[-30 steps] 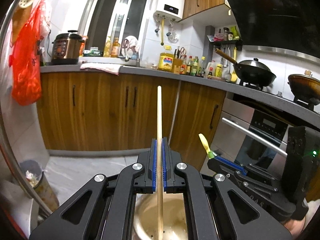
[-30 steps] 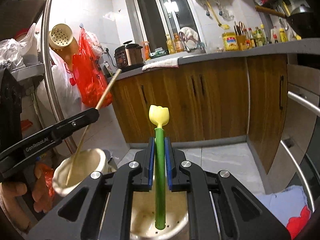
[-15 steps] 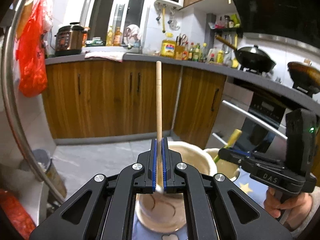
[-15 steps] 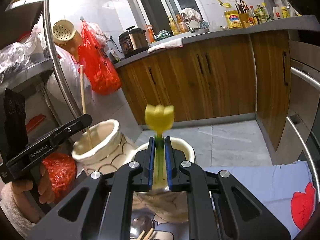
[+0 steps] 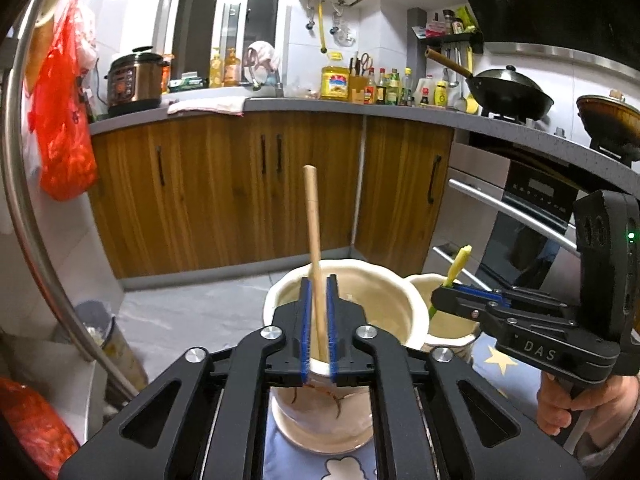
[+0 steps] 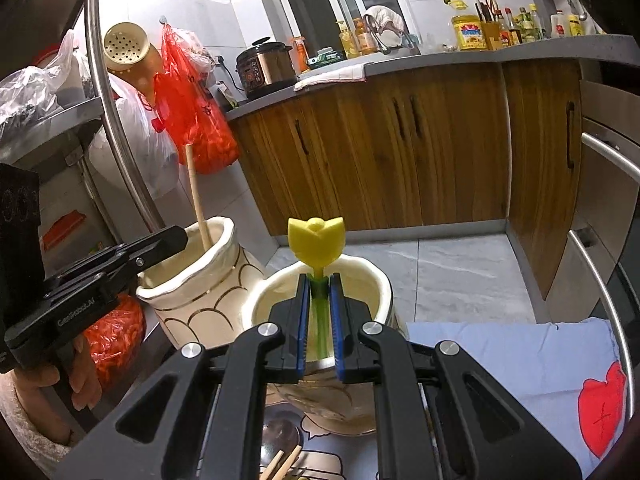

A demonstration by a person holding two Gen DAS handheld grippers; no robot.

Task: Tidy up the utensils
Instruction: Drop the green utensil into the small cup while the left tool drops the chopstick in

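Observation:
My left gripper (image 5: 318, 328) has its jaws slightly parted around a wooden stick (image 5: 314, 240) that stands in a cream ceramic jar (image 5: 384, 300). My right gripper (image 6: 319, 320) has its jaws parted around a green utensil with a yellow tulip-shaped top (image 6: 316, 238), which stands in a second cream jar (image 6: 372, 280). The left gripper (image 6: 160, 240) and its stick (image 6: 196, 196) also show in the right wrist view, at the jar with gold scallop lines (image 6: 200, 292). The right gripper (image 5: 460, 304) shows in the left wrist view at the smaller jar (image 5: 424, 280).
The jars stand on a light blue cloth (image 6: 500, 356) with a red heart. Chopstick ends and a spoon (image 6: 280, 440) lie below the right gripper. A steel rack post (image 6: 116, 120) and red bags (image 6: 192, 120) are at the left. Wooden cabinets (image 5: 240, 184) lie beyond.
Both grippers lowered their utensils into the jars. The jaws of both have parted slightly, and the stick and the green utensil now stand lower in the jars.

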